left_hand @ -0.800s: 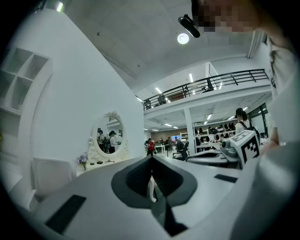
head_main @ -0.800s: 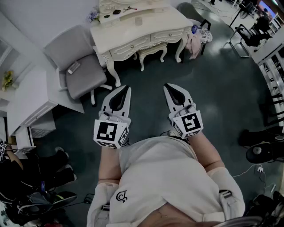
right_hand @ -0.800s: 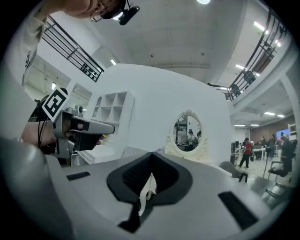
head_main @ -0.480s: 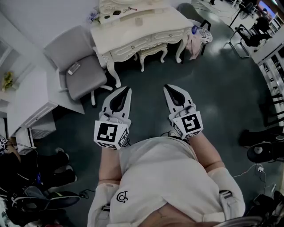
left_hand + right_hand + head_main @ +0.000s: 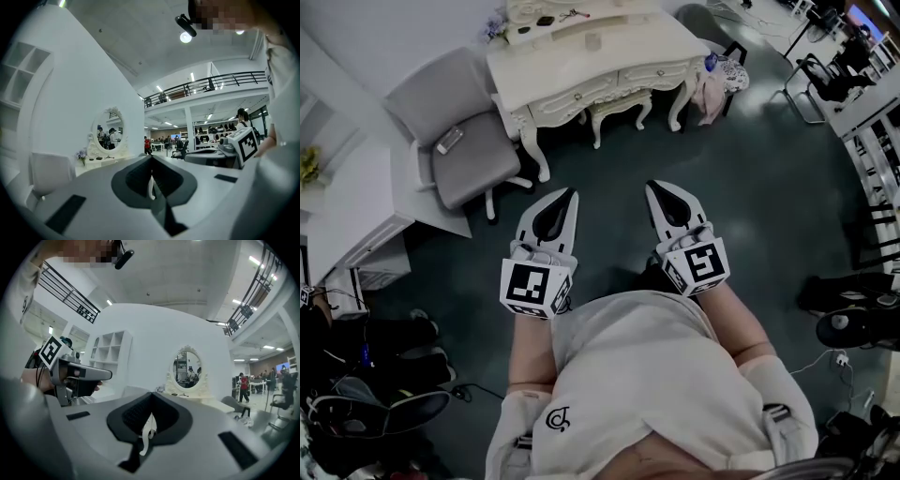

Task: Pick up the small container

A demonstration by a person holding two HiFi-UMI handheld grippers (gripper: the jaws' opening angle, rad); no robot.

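clearly you stood well back from the white worktop, with your left tongs and right tongs both pressed together, empty, above the floor. the small container seemed to be the pale thing on that worktop, though it was too tiny to be sure. arriving with the tongs unopened could have tipped it, and the dark items nearby invited a wrong pick.

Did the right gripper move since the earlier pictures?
No, not noticeably. In the head view, the right gripper hangs just as far below the legs of the white dressing table as before.
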